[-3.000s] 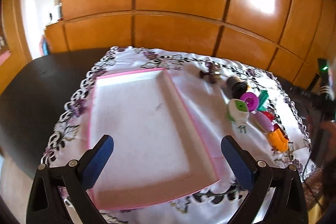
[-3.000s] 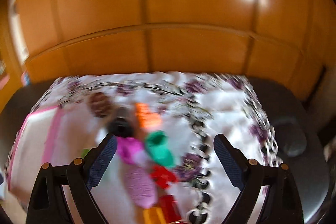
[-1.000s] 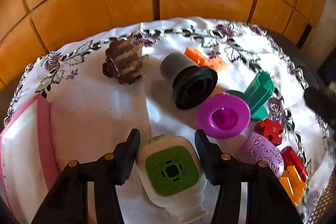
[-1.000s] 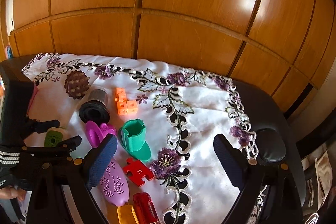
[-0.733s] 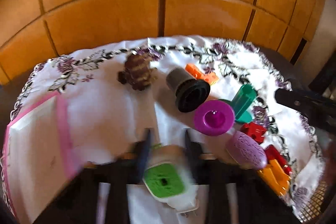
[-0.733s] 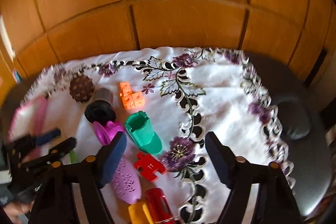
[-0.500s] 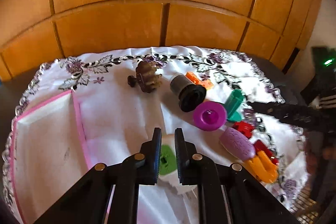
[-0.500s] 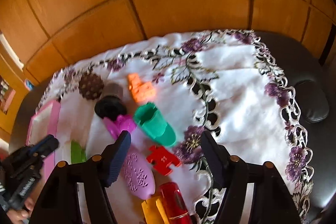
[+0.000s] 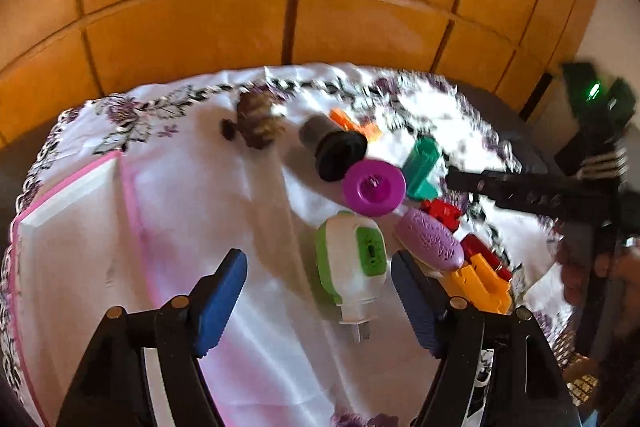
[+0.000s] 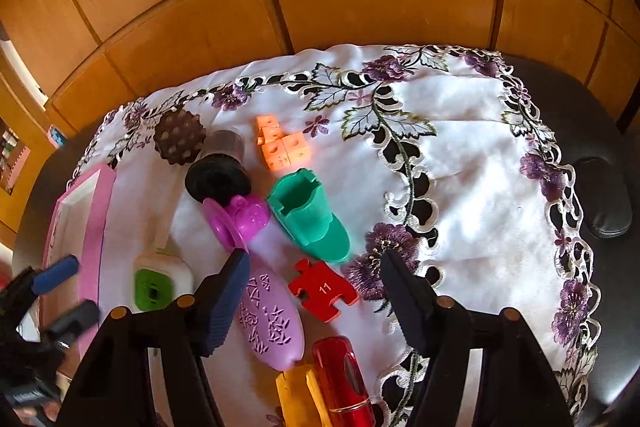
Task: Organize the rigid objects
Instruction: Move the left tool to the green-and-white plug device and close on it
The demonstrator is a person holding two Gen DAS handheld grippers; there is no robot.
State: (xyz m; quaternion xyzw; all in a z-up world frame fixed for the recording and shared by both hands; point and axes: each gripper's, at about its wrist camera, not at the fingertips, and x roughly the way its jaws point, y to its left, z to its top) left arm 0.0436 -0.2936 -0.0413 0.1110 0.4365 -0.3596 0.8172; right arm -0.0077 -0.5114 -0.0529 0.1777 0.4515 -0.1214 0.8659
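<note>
Rounded white-and-green plastic plug-in device [image 9: 351, 266] lies on embroidered cloth [image 9: 248, 195], twelve o'clock of left tool [image 9: 318, 301], released, empty. Right tool [image 10: 310, 301] spread wide over red jigsaw piece [image 10: 322, 290].

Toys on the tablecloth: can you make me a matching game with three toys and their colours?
Toys:
1. puzzle piece
2. boot
3. little cubes

Colours:
A. orange
B. red
C. green

Pairs: 1-B, 2-C, 3-A
</note>
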